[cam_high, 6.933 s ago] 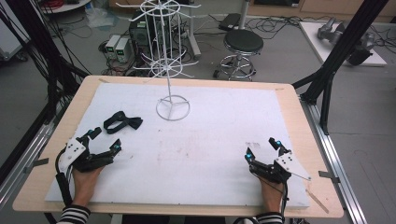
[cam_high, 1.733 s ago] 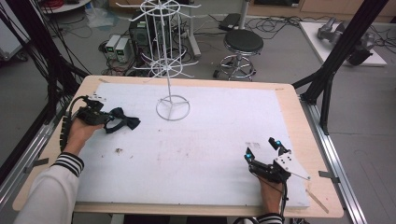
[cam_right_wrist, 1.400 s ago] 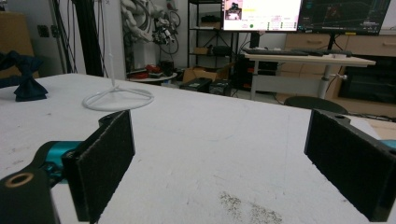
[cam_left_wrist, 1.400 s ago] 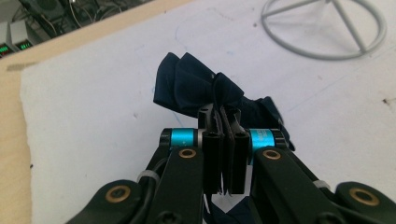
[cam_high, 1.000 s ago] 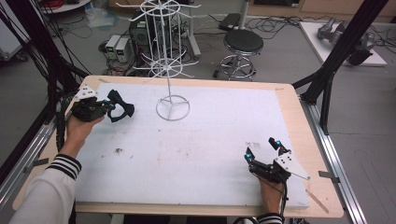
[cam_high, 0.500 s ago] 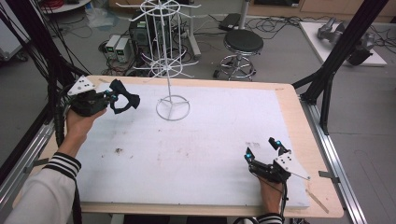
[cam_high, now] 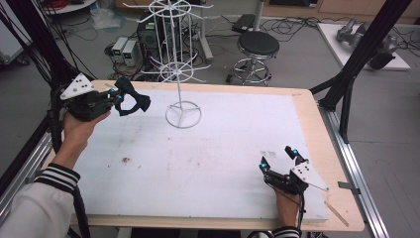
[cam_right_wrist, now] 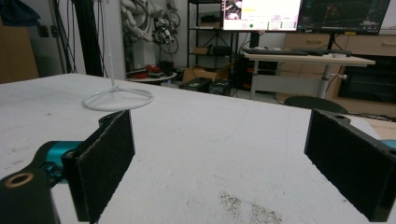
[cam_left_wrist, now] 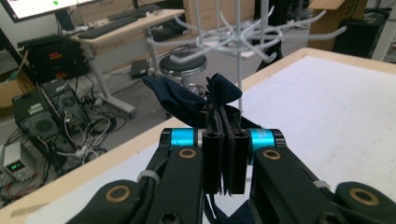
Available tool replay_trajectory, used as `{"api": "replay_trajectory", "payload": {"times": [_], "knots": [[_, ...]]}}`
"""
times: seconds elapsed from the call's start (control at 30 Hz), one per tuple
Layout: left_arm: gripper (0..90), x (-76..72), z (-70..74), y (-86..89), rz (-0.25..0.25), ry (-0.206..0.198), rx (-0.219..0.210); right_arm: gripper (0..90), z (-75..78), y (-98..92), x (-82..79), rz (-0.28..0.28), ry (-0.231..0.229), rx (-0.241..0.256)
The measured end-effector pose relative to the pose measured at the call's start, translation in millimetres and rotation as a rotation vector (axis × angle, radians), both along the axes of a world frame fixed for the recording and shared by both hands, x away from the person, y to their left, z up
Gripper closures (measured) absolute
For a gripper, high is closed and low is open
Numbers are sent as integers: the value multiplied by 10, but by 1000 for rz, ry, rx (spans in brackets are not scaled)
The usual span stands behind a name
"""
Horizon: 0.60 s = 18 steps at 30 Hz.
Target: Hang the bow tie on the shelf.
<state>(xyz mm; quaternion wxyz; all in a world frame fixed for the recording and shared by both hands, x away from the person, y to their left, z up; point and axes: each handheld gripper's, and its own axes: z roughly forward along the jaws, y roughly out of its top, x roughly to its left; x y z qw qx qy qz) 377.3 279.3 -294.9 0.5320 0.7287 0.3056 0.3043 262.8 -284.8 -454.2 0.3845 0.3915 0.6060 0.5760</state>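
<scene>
- Left tool (cam_high: 118, 94) is raised over the table's far-left corner, its jaws clamped together on a dark bow tie (cam_high: 131, 99), which hangs clear of the table (cam_high: 208, 158).
- From the left gripper view, the bow tie (cam_left_wrist: 196, 95) sticks out past the jaw tips, facing a white wire rack (cam_left_wrist: 252, 32).
- Right tool (cam_high: 277, 157) rests on the table's near-right part, jaws wide apart, nothing between them.
- Rack's ring base (cam_high: 183, 115) stands near the table's far edge.

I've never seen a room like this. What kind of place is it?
Probably a robotics lab or workshop. Monitors sit on a desk, computer boxes with tangled cables stand on the floor, and a hand-held gripper works at a test table.
</scene>
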Motion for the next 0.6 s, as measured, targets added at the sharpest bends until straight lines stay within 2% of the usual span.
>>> {"api": "replay_trajectory", "payload": {"times": [0.2, 0.5, 0.6], "knots": [[875, -59, 149, 4, -19, -28, -8, 76, 0, -1, 0, 1, 0, 0], [874, -120, 283, -20, -54, -49, -24, 76, 0, 1, -1, -1, 1, 1], [874, -129, 319, -36, -70, -51, -46, 76, -1, 4, 0, 0, -1, 1]]}}
